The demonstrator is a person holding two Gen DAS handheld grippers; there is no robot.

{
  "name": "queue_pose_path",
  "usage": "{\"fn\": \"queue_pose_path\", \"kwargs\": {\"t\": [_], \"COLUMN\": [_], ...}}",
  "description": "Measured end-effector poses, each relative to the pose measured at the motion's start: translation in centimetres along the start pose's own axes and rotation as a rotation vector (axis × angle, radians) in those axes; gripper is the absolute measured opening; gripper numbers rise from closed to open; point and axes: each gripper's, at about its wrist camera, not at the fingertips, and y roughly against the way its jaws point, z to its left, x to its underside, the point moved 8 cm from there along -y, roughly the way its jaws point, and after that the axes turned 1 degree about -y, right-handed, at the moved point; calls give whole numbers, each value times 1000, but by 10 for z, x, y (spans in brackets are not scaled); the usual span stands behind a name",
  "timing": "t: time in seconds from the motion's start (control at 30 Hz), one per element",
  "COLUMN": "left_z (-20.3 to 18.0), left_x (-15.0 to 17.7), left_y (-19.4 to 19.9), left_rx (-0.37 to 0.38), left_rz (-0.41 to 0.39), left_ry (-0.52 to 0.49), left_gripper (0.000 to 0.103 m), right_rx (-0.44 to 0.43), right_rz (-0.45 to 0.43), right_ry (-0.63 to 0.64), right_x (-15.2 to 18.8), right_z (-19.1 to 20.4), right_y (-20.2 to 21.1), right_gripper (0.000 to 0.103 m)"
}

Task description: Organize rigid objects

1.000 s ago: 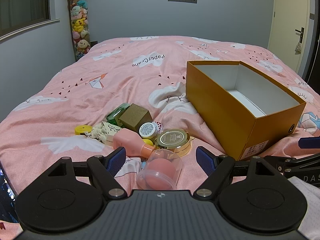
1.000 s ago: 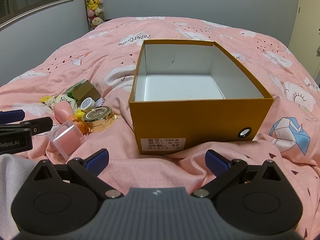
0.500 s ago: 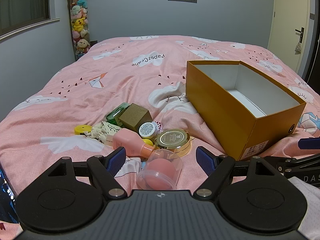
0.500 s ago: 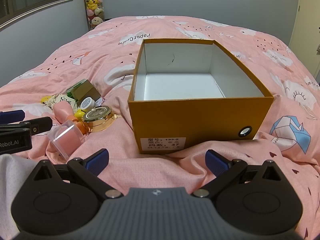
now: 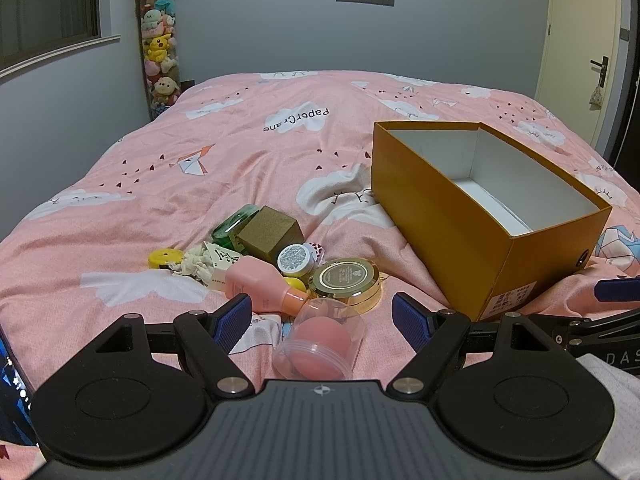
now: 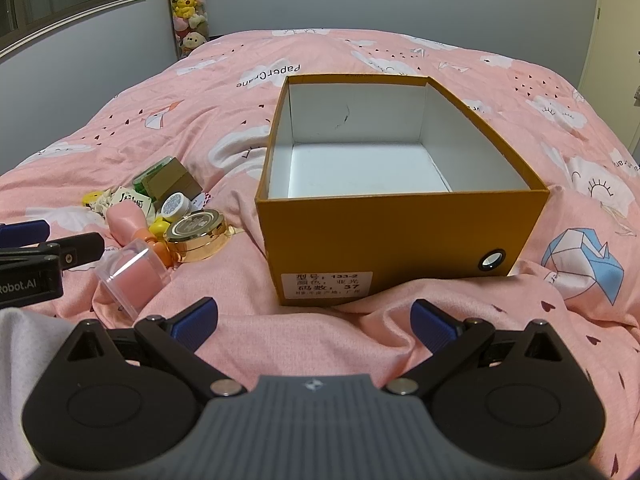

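While both tools hover low over the bed: nothing is gripped by either one
Left hand-held gripper [image 5: 321,317]: jaws spread wide, blue pads apart, empty; the clear capsule lies on the bed between and just ahead of its fingertips
Right hand-held gripper [image 6: 313,319]: jaws spread wide, empty, aimed at the near short wall of the orange box
Orange box [image 6: 400,232]: open-topped, white inside, nothing visible in it; sits on the bed to the right of the pile, a white label and a round eyelet on its near wall
Clear capsule [image 5: 320,344]: transparent domed case lying on its side with a pink rounded sponge inside, nearest item to the left tool
Gold compact [image 5: 346,280]: round, lid shut, lying flat just behind the capsule, closest of the pile to the box
Pink bottle [image 5: 260,286]: lying on its side left of the compact, its orange-pink neck pointing toward the capsule
Small white jar [image 5: 295,258]: glittery lid, tilted, behind the compact and against the brown cube
Brown cube [image 5: 270,234]: small box at the back of the pile, touching a green bottle [image 5: 234,224] on its left
Yellow disc [image 5: 165,258]: at the pile's far left, beside a knotted white cord and a printed white carton [image 5: 224,260]
Bed [image 5: 240,152]: pink cover with clouds and paper cranes, carrying everything
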Motion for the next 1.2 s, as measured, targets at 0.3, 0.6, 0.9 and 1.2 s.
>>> {"fn": "queue_pose_path", "kwargs": {"t": [0.3,0.6,0.9,1.2], "left_z": [-5,-9,6,13], "left_x": [3,-1,-2,-3], "left_y": [3,9,-1,-26], "left_rx": [26,96,148,268], "left_rz": [-15,-25,43,221], "left_ry": [0,1,63,-51], "left_gripper": [88,86,69,71], "right_rx": [5,-20,-181,-336], "right_rz": [10,2,66,183], "right_ry": [10,81,144,311], "right_x": [1,1,-8,-21], "right_z": [1,14,35,78], "right_y": [-2,-2,-14,-43], "right_gripper": [101,100,69,28]}}
